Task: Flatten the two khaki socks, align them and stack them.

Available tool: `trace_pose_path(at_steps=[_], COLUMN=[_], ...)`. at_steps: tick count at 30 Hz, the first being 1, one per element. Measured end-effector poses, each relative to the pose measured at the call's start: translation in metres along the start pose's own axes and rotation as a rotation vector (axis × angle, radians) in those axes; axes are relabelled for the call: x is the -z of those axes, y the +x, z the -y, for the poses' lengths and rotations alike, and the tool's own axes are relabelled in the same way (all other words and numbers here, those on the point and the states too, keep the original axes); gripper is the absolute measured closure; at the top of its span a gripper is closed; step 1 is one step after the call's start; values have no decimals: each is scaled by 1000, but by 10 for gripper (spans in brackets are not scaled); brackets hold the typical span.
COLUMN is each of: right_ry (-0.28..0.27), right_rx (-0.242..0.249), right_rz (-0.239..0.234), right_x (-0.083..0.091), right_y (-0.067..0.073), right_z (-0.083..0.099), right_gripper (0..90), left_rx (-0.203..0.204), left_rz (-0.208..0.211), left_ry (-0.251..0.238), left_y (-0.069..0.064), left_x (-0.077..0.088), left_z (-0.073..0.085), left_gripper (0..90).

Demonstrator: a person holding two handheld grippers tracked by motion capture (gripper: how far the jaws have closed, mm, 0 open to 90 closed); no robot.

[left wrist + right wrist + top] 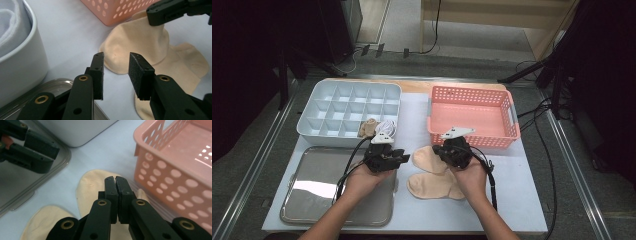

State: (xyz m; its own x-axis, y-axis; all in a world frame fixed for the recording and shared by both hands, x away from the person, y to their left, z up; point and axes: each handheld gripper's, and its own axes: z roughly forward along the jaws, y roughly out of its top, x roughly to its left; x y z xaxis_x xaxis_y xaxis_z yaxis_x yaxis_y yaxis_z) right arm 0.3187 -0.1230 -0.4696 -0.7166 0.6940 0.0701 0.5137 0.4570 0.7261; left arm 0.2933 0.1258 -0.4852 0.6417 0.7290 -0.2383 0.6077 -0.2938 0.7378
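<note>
Lab-like recording space: cable-strewn floor point(532, 115), dark stands point(557, 70) around a white-topped table point(507, 210).

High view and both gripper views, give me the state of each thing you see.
Left tool: open, nothing between its jaws.
Right tool: shut on upper sock.
Upper sock: one end lifted.
Lower sock: lying flat.
Pink basket: empty.
Divided box: rolled socks in two front compartments.
Metal tray: empty.
</note>
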Motion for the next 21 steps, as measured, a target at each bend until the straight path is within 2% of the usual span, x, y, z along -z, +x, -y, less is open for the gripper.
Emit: trace_pose_path(at_steps=[9, 21], right_ry=[-3, 53], right_rx=[-11, -40], right_rz=[-21, -53], right_x=[12, 25], right_y=[10, 28], right_z=[12, 40], right_gripper=[896, 893], left_rx=[-16, -41], left_rz=[4, 11], left_ry=[4, -2], left_y=[-3, -8], left_x=[-1, -1], left_z=[-2, -11], left_gripper=[660, 653])
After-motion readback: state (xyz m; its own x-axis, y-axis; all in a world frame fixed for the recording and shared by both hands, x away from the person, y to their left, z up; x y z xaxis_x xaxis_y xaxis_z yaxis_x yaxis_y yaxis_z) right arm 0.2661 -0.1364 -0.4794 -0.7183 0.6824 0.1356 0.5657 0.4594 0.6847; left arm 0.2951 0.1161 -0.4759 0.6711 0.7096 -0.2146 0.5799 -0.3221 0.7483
